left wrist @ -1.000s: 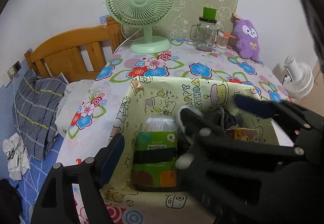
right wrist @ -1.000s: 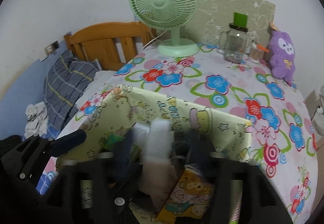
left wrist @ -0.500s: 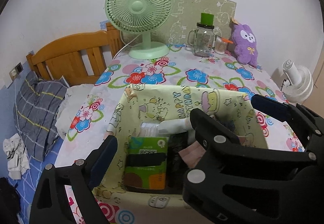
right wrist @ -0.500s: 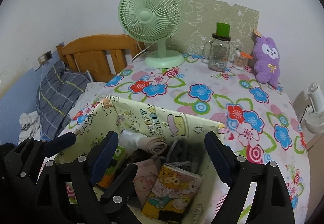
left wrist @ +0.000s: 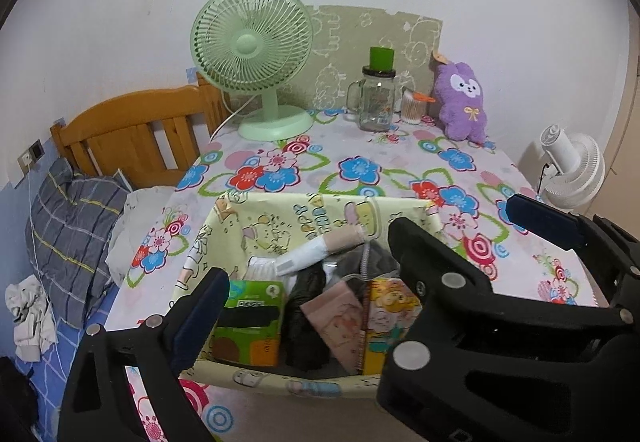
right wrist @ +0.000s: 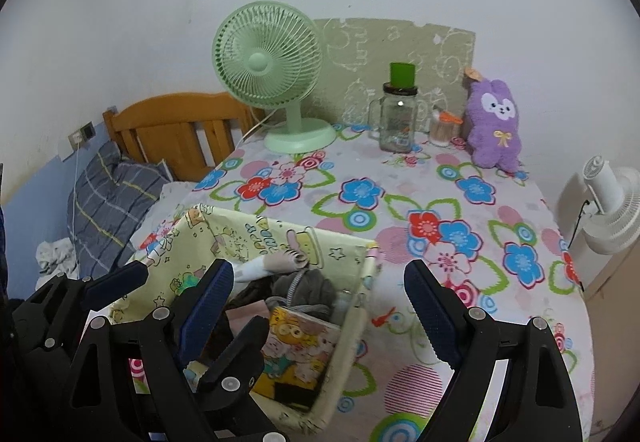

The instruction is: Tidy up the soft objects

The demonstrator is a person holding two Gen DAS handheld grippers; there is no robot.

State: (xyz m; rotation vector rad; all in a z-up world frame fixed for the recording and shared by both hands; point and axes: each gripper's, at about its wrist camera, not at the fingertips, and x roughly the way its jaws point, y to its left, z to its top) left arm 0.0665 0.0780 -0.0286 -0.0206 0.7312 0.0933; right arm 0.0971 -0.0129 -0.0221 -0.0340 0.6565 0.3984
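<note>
A pale yellow fabric basket (left wrist: 256,218) (right wrist: 344,254) with cartoon print stands at the near edge of the floral table. It holds a white and beige rolled sock (left wrist: 320,252) (right wrist: 276,262), dark and grey cloth (right wrist: 308,284), a green tissue pack (left wrist: 250,316) and a cartoon-print pack (left wrist: 390,316) (right wrist: 298,348). A purple plush bunny (left wrist: 462,102) (right wrist: 494,124) sits at the table's back right. My left gripper (left wrist: 308,278) is open and empty above the basket. My right gripper (right wrist: 318,300) is open and empty over the basket's right side.
A green desk fan (left wrist: 254,54) (right wrist: 272,62), a glass jar with green lid (left wrist: 376,94) (right wrist: 398,118) and a small swab container (right wrist: 442,126) stand at the back. A wooden bed frame (left wrist: 132,134) and pillow (left wrist: 70,230) lie left. A white fan (right wrist: 610,208) stands right.
Both grippers have pulled back and up from inside the basket. The rolled sock that my right gripper held a second ago now lies in the basket, and both grippers are open and empty.
</note>
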